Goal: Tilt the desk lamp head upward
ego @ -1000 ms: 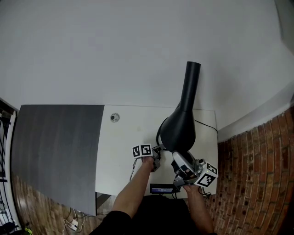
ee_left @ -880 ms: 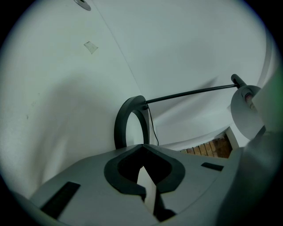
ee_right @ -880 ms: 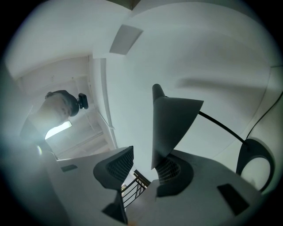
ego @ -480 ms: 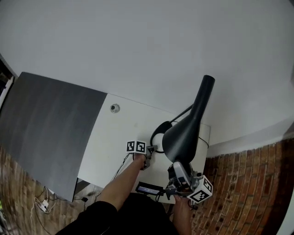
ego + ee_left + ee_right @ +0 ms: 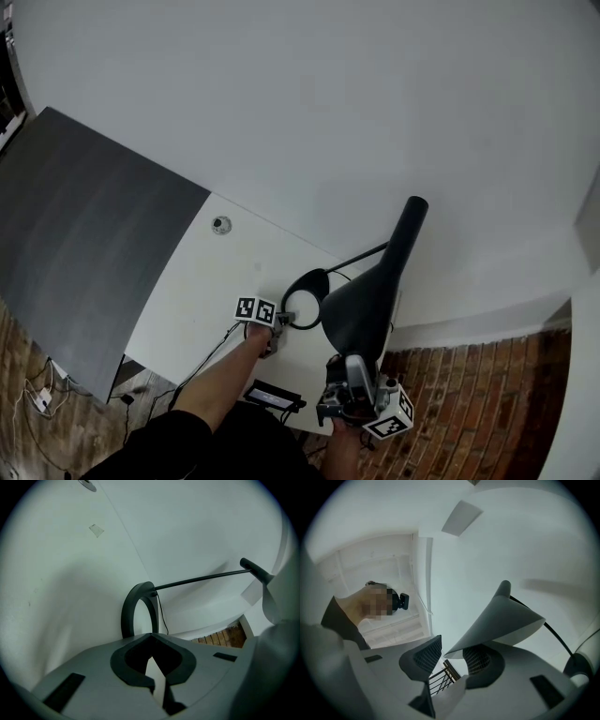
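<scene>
Right hand-held gripper (image 5: 451, 654): pad tips clamped on the rim of the lamp head (image 5: 501, 620).
Left hand-held gripper (image 5: 152, 660): jaws together, empty, just beside the ring base (image 5: 129, 611).
Risk: the shallow rim hold could slip, or the ring base could tip.

The black desk lamp (image 5: 361, 300) stands near the right end of the white worktop (image 5: 206, 281) on an open ring base (image 5: 302, 298), a thin arm (image 5: 201, 578) rising from it, its cone-shaped lamp head (image 5: 501, 620) tilted, wide mouth nearest the person, narrow tube slanting up and away.
</scene>
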